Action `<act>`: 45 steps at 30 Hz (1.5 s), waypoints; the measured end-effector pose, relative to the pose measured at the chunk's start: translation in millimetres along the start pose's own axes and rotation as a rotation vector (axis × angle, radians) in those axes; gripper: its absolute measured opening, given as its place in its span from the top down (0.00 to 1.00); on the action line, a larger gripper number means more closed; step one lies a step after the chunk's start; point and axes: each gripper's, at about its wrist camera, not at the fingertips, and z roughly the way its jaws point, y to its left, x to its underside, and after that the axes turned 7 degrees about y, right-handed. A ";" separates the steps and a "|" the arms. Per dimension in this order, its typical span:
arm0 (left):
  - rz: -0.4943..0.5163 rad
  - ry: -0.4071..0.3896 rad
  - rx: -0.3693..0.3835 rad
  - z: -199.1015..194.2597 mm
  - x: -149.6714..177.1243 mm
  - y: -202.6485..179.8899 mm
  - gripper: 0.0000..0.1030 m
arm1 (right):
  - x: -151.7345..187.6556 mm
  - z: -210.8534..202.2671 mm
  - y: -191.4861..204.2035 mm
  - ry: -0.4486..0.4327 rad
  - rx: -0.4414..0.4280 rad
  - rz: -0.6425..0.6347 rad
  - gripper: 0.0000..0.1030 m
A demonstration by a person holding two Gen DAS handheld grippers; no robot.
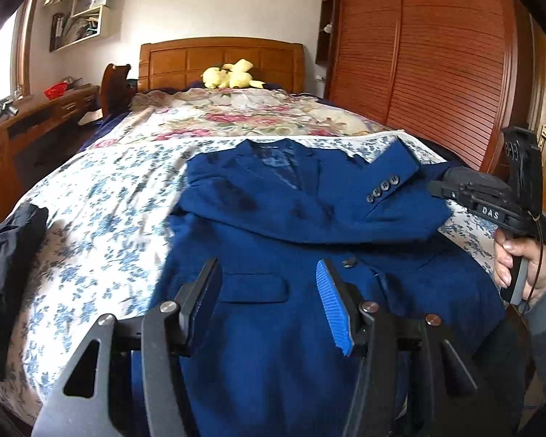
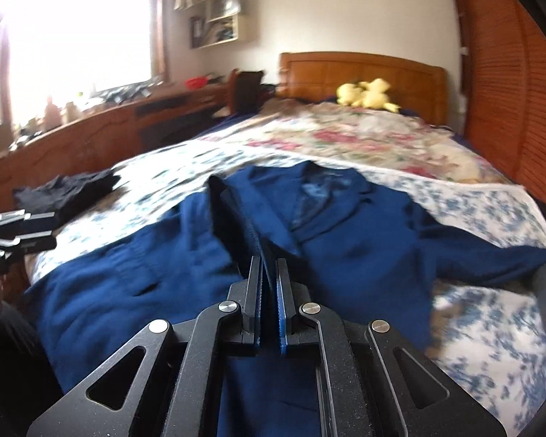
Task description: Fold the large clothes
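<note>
Floral bedspread [image 1: 102, 196] around blue jacket [image 1: 280, 255]

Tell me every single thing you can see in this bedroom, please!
blue jacket: one, blue, spread on the bed, one sleeve folded across its chest
bed cover: one, white with blue flowers, under the jacket
flowery quilt: one, cream with pink flowers, toward the headboard
plush toy: looks like one, yellow, by the headboard
headboard: one, brown wood, far end of the bed
dark clothes: one pile, black, on the bed's left edge
wardrobe: one, reddish wood, right of the bed
wall shelves: one set, pale, up left
left gripper: one, black, open above the jacket
right gripper: one, black, shut, nothing visibly held
hand: one, holding the right gripper's handle
</note>
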 end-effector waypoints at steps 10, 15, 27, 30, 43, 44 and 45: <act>0.063 0.022 0.051 52.2 -24.8 -34.6 0.49 | 48.4 -17.7 -38.4 0.048 0.033 0.069 0.96; 0.077 0.031 0.077 88.5 -40.5 -38.2 0.49 | 51.1 -7.1 -49.8 0.083 0.096 0.060 0.72; 0.061 0.032 0.092 135.7 -38.1 -31.0 0.49 | 64.2 53.0 -83.1 0.251 0.053 0.115 0.58; 0.053 0.018 0.096 135.0 -34.8 -29.4 0.49 | 69.6 60.1 -83.3 0.276 0.041 0.124 0.58; 0.066 -0.007 0.078 135.2 -33.1 -32.2 0.49 | 57.3 20.6 -77.7 0.173 0.082 0.076 0.97; 0.066 -0.008 0.079 135.0 -32.9 -32.2 0.49 | 56.0 19.9 -78.6 0.177 0.094 0.079 0.97; 0.067 -0.010 0.078 135.0 -32.7 -32.4 0.49 | 55.6 19.8 -79.2 0.183 0.107 0.082 0.97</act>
